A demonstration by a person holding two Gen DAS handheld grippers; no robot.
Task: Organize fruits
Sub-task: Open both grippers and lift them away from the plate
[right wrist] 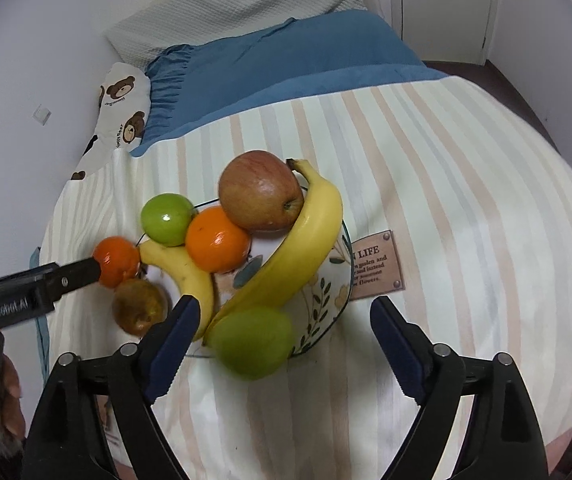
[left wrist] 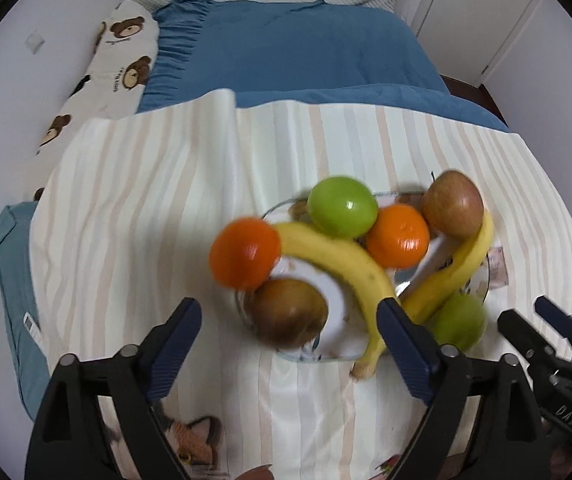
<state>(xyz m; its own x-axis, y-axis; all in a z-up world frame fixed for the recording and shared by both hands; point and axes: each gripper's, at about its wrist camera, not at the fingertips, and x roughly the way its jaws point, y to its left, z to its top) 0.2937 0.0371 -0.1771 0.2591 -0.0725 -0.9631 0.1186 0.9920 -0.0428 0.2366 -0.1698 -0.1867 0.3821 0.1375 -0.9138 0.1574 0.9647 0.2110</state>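
— What are your fingers doing?

— My left gripper (left wrist: 288,322) has its fingers spread wide with nothing between them, hovering over the near side of the plate (left wrist: 342,354). My right gripper (right wrist: 282,320) is spread wide too and empty, above the plate's near rim (right wrist: 336,312).

— Where's the fruit?

— Nearly all of it is on that plate, which sits on a striped cloth (left wrist: 146,208) over the bed. At the far side a green apple (left wrist: 342,206), an orange (left wrist: 398,236) and a red apple (left wrist: 452,204) sit in a row, touching. Two bananas lie across the middle: the left banana (left wrist: 338,256) curves under the green apple, its stem poking past the near rim; the right banana (left wrist: 460,268) wraps around the red apple.

— And closer to you?

— A brown pear (left wrist: 288,312) on the near-left side, right in front of my left fingers, and a green pear (right wrist: 252,340) at the near rim, against the right banana's lower end, blurred. A second orange (left wrist: 246,254) sits at the plate's left edge, above the brown pear; I cannot tell whether it rests on the plate or the cloth.

— Anything else around?

— A blue blanket (left wrist: 298,52) beyond the cloth, a bear-print pillow (left wrist: 122,60) at the left, and a leather label (right wrist: 374,266) sewn on the cloth just right of the plate.
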